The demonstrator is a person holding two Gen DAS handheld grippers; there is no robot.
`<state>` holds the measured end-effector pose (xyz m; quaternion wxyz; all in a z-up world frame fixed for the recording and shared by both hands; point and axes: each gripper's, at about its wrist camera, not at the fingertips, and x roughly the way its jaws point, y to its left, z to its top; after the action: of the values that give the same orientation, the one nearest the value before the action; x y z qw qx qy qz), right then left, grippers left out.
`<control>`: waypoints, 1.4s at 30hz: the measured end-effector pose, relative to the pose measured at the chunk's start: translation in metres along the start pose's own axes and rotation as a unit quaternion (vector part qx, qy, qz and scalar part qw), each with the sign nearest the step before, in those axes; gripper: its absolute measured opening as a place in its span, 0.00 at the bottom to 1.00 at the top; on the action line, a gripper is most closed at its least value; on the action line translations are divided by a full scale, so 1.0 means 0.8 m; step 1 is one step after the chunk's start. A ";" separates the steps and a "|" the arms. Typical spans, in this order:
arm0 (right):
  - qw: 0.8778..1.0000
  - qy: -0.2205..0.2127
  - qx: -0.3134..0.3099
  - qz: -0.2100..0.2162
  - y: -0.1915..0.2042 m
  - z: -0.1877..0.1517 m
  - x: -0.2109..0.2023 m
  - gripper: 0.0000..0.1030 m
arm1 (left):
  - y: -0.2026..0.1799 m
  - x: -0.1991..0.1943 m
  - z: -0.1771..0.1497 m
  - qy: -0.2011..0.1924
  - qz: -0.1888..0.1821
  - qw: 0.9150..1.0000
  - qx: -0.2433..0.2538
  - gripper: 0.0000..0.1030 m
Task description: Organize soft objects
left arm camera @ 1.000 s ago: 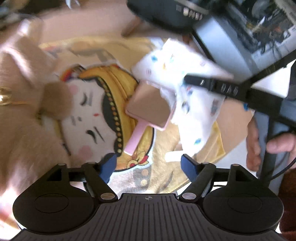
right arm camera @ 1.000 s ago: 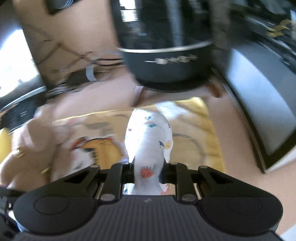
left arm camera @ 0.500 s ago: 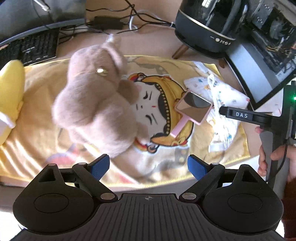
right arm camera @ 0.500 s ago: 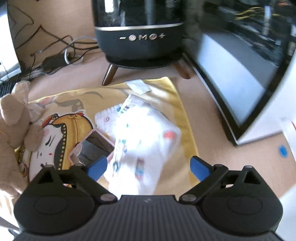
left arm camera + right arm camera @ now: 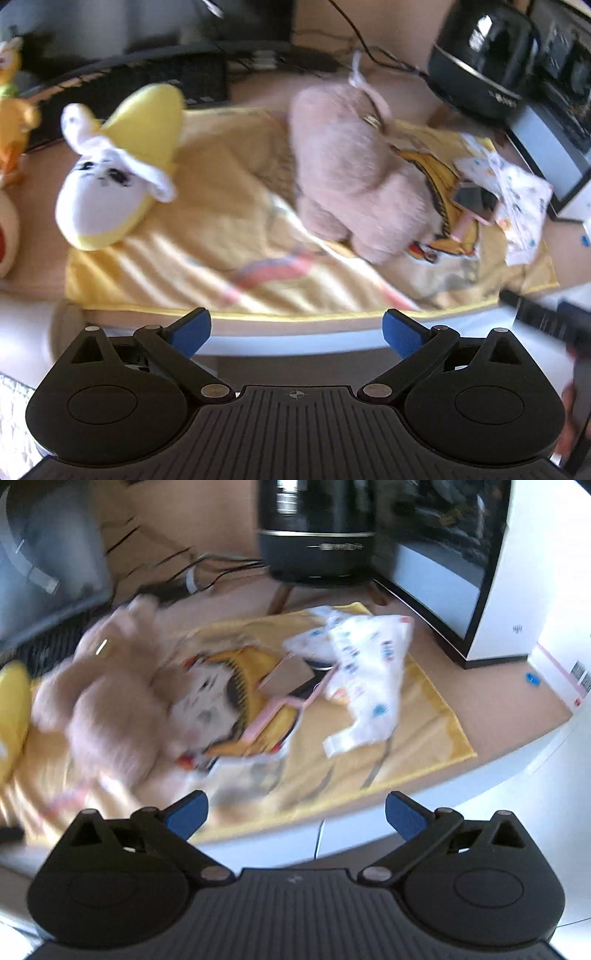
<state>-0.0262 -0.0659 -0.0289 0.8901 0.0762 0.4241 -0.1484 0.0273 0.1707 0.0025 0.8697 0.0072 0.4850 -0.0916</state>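
Observation:
A yellow printed blanket covers the desk. On it lie a beige plush animal, a yellow and white banana plush at the left, and a white patterned cloth at the right. A pink hand mirror rests between the plush animal and the cloth. My left gripper is open and empty, off the desk's near edge. My right gripper is open and empty too, well short of the cloth.
A black round appliance on wooden legs stands at the back, with a dark screen to its right. A keyboard and cables lie behind the blanket. Orange and red toys sit at the far left.
My right gripper let go of the white cloth, which now lies on the blanket. Both grippers have pulled back from the desk toward its near edge, so more of the blanket shows.

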 end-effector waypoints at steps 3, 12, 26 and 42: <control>0.999 -0.017 -0.048 -0.016 0.043 -0.027 -0.020 1.00 | 0.014 -0.008 -0.014 -0.031 0.015 0.999 -0.008 0.99; 0.995 -0.036 -0.097 0.003 0.093 -0.044 -0.039 1.00 | 0.015 -0.011 -0.048 -0.060 0.065 0.996 -0.015 0.99; 0.995 -0.036 -0.091 0.034 0.088 -0.041 -0.040 1.00 | 0.027 -0.019 -0.061 -0.047 0.080 0.994 -0.062 0.99; 0.994 -0.039 -0.086 0.048 0.078 -0.038 -0.042 1.00 | 0.008 -0.021 -0.066 -0.041 0.079 0.995 -0.048 0.99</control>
<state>-0.0478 0.0072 -0.0210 0.9152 0.0138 0.3965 -0.0715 -0.0246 0.1851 -0.0118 0.8929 0.0003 0.4503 0.0009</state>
